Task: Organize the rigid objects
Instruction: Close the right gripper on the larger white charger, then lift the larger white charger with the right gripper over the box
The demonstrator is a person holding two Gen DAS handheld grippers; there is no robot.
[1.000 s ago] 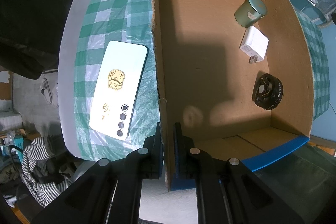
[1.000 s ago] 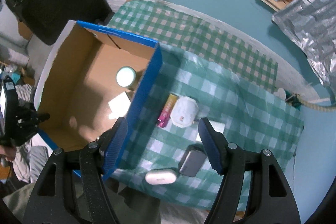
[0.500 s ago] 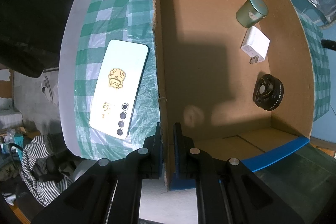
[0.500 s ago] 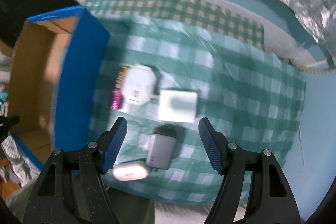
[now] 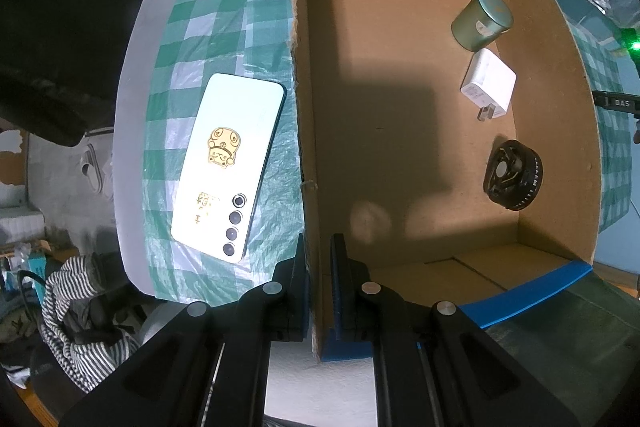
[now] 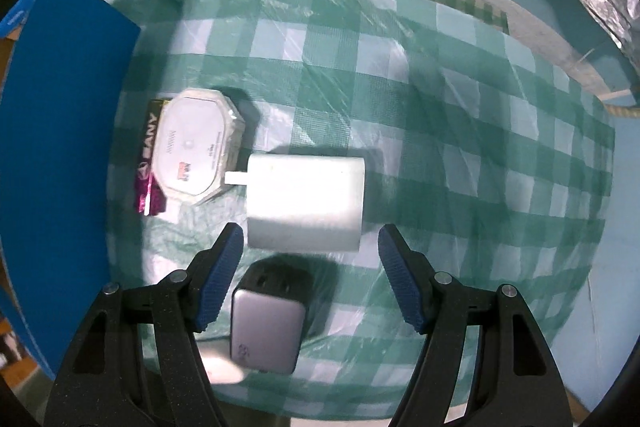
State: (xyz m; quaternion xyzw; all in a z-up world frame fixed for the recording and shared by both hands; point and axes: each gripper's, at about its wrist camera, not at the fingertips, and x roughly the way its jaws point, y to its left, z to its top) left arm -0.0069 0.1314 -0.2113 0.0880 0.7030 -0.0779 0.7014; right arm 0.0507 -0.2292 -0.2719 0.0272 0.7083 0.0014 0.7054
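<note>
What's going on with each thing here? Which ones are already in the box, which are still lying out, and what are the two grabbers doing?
Left gripper: fingers shut on the box wall.
Right gripper: fingers open, above the white charger, holding nothing.
Cardboard box: open-topped.
Green tin: in the box, tilted.
Small white plug: in the box.
Black round part: in the box.
Phone: face down on the cloth.
White charger: on the cloth.
Grey charger: on the cloth.

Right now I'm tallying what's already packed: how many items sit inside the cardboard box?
3, all along its right wall: a green tin at the far end, a white charger beside it, and a black round part nearer. Nothing else shows on the floor.
</note>
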